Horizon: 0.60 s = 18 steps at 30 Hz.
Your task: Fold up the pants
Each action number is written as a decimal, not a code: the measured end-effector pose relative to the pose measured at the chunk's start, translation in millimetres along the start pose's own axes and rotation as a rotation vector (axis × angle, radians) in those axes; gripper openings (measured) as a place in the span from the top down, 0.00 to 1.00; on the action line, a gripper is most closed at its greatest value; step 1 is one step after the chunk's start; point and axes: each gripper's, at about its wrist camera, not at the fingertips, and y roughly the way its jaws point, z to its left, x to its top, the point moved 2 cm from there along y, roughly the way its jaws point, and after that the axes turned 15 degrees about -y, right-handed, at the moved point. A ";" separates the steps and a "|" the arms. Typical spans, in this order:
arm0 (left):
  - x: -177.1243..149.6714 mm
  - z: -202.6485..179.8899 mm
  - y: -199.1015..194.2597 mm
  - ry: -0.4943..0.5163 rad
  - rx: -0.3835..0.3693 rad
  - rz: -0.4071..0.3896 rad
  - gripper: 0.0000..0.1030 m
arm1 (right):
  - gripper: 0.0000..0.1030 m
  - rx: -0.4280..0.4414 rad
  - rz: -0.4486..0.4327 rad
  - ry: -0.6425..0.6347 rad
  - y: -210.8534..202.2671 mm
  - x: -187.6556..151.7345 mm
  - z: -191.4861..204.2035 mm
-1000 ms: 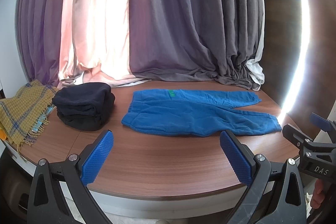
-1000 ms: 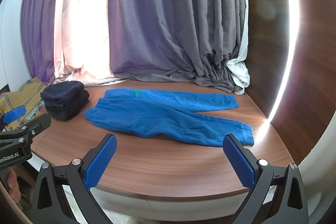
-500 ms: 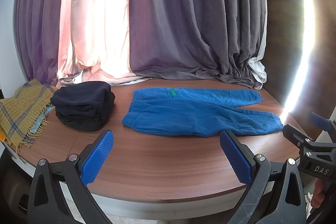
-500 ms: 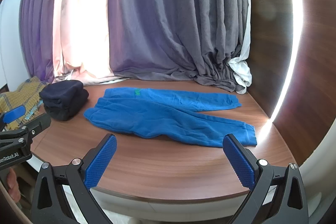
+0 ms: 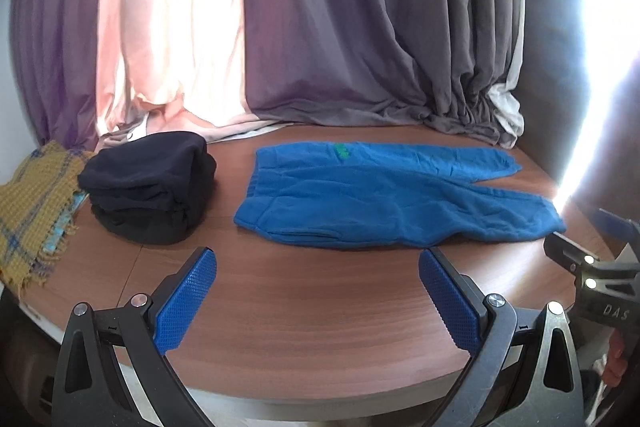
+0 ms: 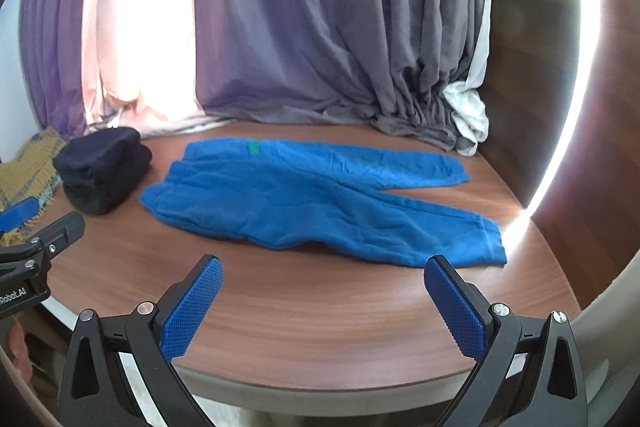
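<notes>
Blue pants (image 5: 384, 203) flat on table (image 5: 320, 307), waistband toward 9 o'clock, legs toward 3. Dark bundle (image 5: 148, 187) just beside, at 9. Left gripper (image 5: 318, 301), right gripper (image 6: 324, 303) both spread wide, empty, short of pants at 6.

White letters "DAS" stand on the black body of the right claw (image 5: 600, 259), seen at the right edge of the left wrist view. In the right wrist view, the left claw (image 6: 28, 223) carries a cut-off white marking reading "Robot.AI" on its black body.
</notes>
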 end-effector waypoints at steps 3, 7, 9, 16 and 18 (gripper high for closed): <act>3.0 5.7 18.6 0.032 -0.007 0.000 0.00 | 0.01 -0.008 0.032 -0.002 15.7 2.4 7.3; 6.4 10.9 43.0 0.080 -0.040 0.019 0.00 | 0.01 -0.022 0.075 -0.004 39.1 8.0 17.1; 7.5 12.3 57.2 0.119 -0.061 0.033 0.00 | 0.01 -0.026 0.097 -0.001 50.4 10.7 22.5; 9.2 14.1 92.3 0.196 -0.150 0.079 0.00 | 0.01 -0.059 0.168 -0.006 80.1 16.2 40.4; 8.2 11.7 101.2 0.217 -0.170 0.090 0.00 | 0.01 -0.072 0.189 -0.008 85.8 17.0 44.9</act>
